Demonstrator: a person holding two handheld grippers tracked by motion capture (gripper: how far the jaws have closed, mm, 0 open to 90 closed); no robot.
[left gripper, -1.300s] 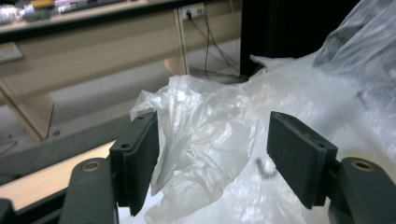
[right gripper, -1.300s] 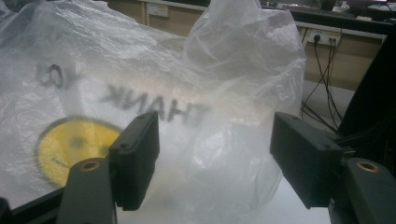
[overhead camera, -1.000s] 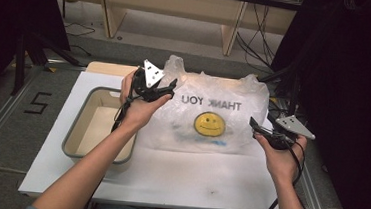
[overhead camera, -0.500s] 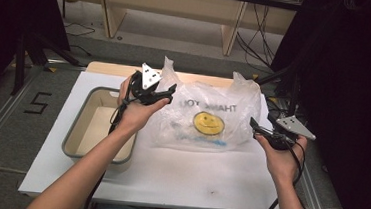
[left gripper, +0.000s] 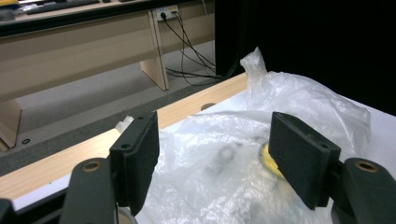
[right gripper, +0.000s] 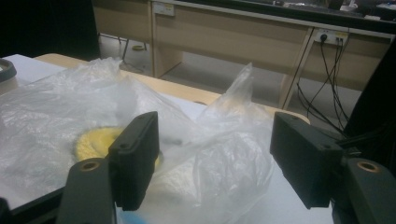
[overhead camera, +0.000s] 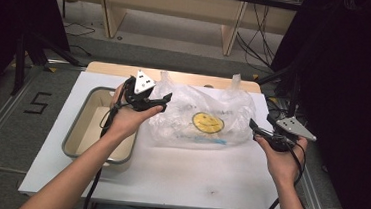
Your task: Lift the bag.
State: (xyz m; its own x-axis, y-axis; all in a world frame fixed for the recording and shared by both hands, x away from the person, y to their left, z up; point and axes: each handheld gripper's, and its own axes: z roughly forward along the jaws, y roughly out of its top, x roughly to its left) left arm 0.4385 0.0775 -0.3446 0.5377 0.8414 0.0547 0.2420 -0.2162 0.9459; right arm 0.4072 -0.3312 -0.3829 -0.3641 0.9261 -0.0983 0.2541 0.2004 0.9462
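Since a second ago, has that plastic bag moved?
Yes. The bag has changed shape: its front edge has pulled back from the near table edge, and it now sits bunched up, with the printed words crumpled out of sight.

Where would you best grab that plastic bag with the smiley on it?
Probably one of the bag's two handle loops sticking up at the far edge. Come from the side with open jaws: the loops stand free, while the body lies flat and slippery.

Between the two black claws, left claw [overhead camera: 159, 101] and right claw [overhead camera: 256, 129], lies a clear plastic bag [overhead camera: 200, 116] printed with a yellow smiley face. The counter [overhead camera: 188, 175] under them is white, and the tray [overhead camera: 72, 148] beside the left claw is cream with a grey rim
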